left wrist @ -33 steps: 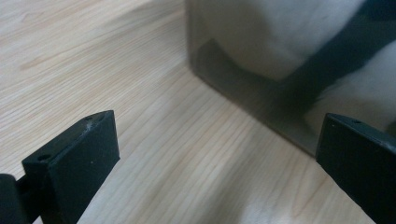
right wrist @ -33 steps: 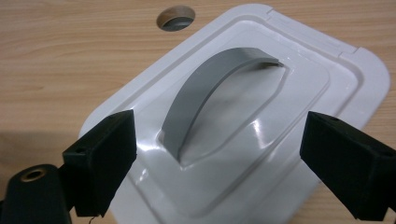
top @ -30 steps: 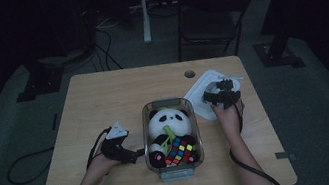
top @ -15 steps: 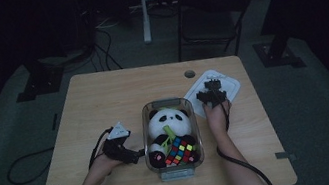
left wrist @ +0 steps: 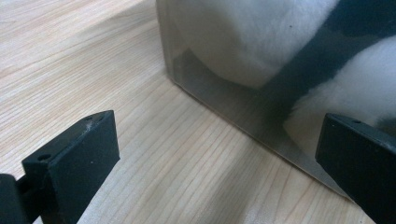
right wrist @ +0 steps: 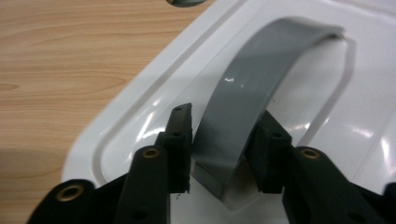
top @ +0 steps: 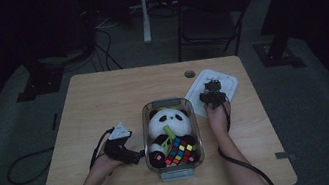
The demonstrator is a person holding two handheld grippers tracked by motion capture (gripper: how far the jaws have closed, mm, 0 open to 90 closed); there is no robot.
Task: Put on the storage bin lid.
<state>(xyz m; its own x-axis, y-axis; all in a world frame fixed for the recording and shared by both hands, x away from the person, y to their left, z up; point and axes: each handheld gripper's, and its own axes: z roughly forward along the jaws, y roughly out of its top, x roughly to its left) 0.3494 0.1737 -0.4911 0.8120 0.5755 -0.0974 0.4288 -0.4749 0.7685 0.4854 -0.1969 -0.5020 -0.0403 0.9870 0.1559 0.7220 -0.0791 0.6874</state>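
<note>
The right gripper (right wrist: 223,135) has its jaws around the grey handle (right wrist: 254,88) of the white lid (right wrist: 140,121), and they have just been closing on it; the pads now sit against the strap's sides. The handle is a glossy arched band rising from the flat, rimmed lid, which lies on the table (top: 102,98) right of the clear container (top: 171,137). Since a second ago this gripper has sunk onto the lid. The left gripper (left wrist: 219,154) rests wide open, empty, beside the container wall.
</note>
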